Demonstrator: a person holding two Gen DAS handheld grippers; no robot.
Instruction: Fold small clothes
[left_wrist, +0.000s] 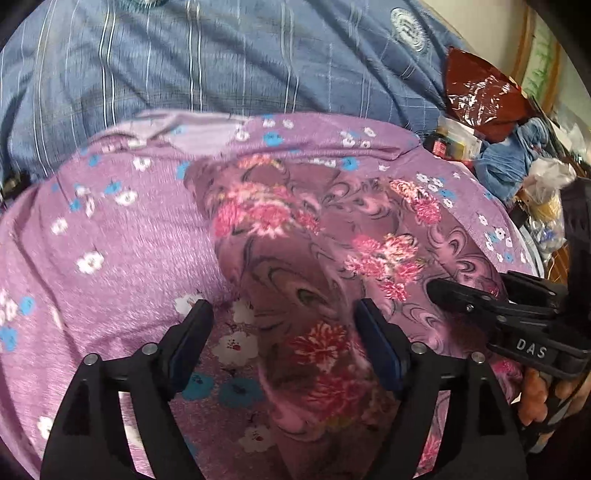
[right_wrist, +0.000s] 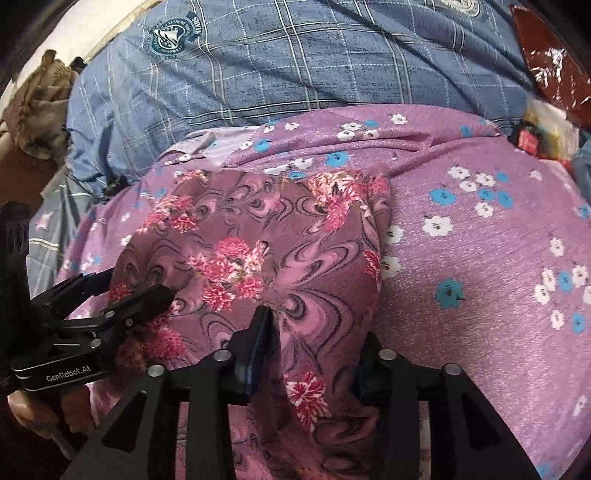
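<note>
A small mauve garment with pink flowers and dark swirls lies folded on a lilac cloth with white and blue flowers. My left gripper is open, its fingers straddling the garment's near part. My right gripper is open; its left finger rests on the flowered garment and a fold of fabric covers the right finger. The right gripper shows in the left wrist view at the garment's right edge. The left gripper shows in the right wrist view at its left edge.
A blue checked bedsheet spreads behind the lilac cloth. A dark red shiny plastic bag and a clutter of packets and blue fabric lie at the right. A brownish crumpled cloth sits at the far left.
</note>
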